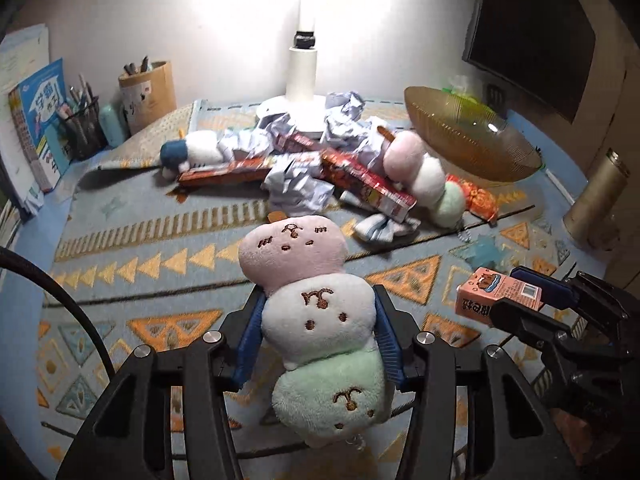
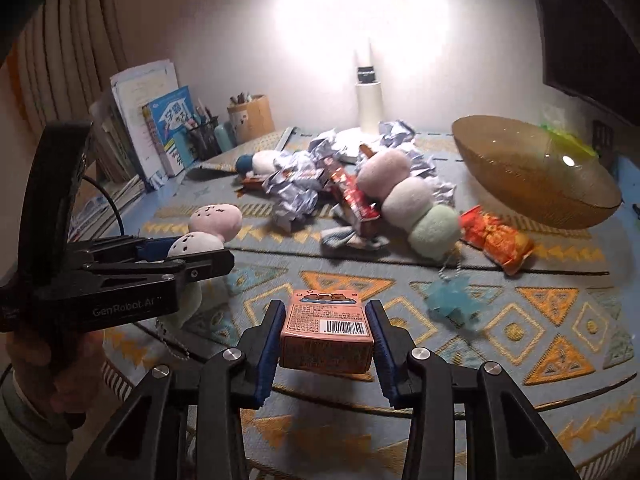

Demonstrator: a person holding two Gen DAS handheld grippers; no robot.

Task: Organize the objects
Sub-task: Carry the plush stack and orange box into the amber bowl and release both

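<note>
Pens fill mesh cup; left tool clamps plush, right tool clamps carton.

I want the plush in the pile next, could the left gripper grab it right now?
Probably not: the left gripper is already shut on a three-ball plush, so its jaws are full. The pile's plush lies uncovered on top of the boxes.

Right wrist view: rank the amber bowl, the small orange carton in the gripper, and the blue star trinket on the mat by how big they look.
1. amber bowl, largest, though it sits farthest away.
2. orange carton, held close to the camera, so it looks enlarged.
3. blue star trinket, smallest, somewhat blurred.
</note>
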